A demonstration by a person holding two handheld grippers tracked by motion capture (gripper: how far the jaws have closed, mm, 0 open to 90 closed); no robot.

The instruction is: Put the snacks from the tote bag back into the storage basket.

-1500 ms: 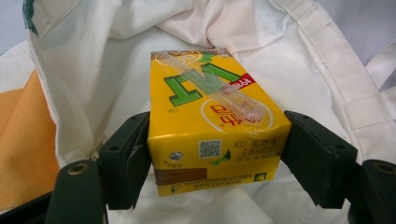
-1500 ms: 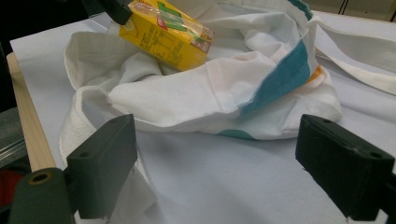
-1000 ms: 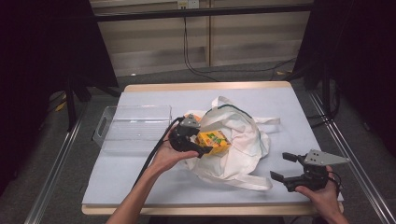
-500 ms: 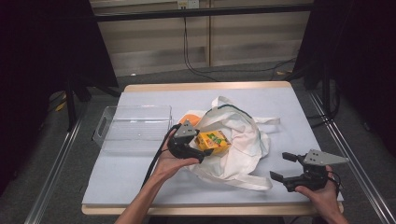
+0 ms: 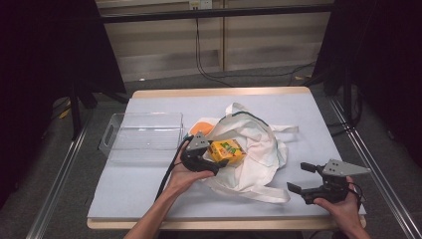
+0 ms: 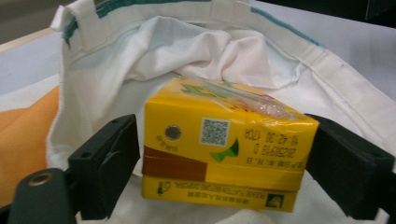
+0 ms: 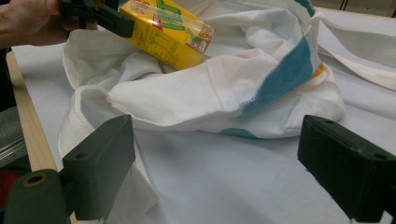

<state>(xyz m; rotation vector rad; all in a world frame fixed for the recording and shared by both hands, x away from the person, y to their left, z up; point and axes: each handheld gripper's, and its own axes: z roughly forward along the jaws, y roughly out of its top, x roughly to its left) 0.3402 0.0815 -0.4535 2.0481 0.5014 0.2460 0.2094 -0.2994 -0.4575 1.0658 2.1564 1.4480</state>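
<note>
Lying on its side over the open mouth of one white tote bag [image 5: 254, 149], a single yellow juice carton [image 5: 226, 151] is pinched across its long axis by the left gripper [image 5: 219, 160], its foil-spot end facing that gripper's camera. Resting near the table's [image 5: 149, 189] front edge, the right gripper [image 5: 298, 178] has its jaws spread, holding nothing. One clear plastic bin [image 5: 142, 137] sits left.
</note>
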